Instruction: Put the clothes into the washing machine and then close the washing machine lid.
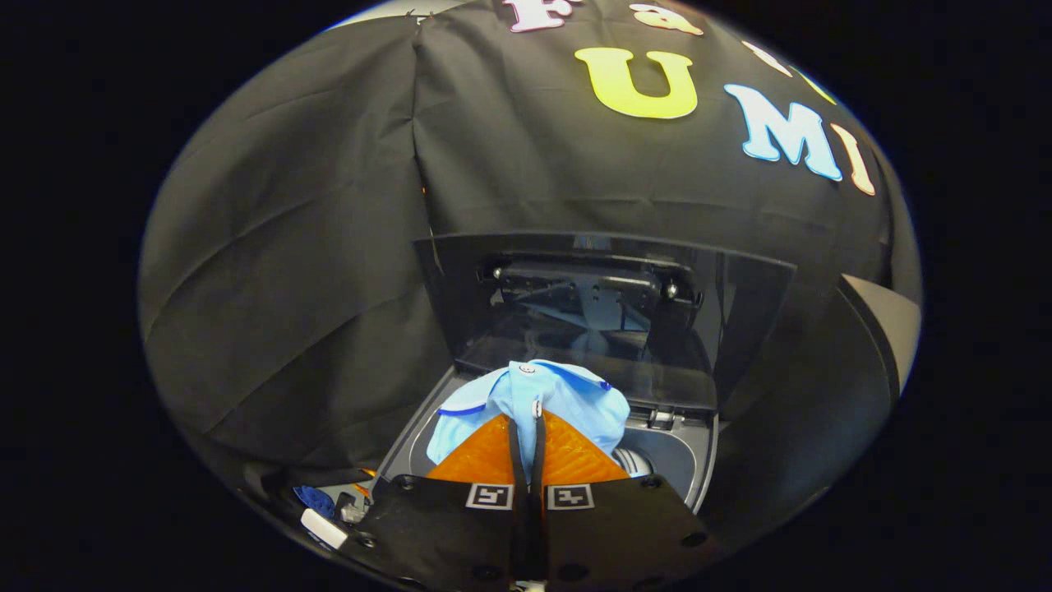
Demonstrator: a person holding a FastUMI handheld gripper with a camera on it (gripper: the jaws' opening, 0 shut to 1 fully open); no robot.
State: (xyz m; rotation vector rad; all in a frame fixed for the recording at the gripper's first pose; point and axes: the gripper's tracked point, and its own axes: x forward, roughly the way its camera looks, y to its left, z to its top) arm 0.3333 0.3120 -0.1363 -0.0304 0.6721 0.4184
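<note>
A light blue garment [567, 399] with a dark blue trim hangs bunched from my gripper [536, 409], whose two fingers are shut on a fold of it. It hangs over the round opening of the grey top-loading washing machine [694, 460], just above the drum. The machine's dark glossy lid [608, 316] stands upright behind the opening, beyond the fingers, and mirrors the gripper and the cloth.
The black cloth wall [288, 271] closes off the back and the left side. Small blue and white objects [320, 514] lie low to the left of the machine. A pale wall edge [896, 329] shows at the right.
</note>
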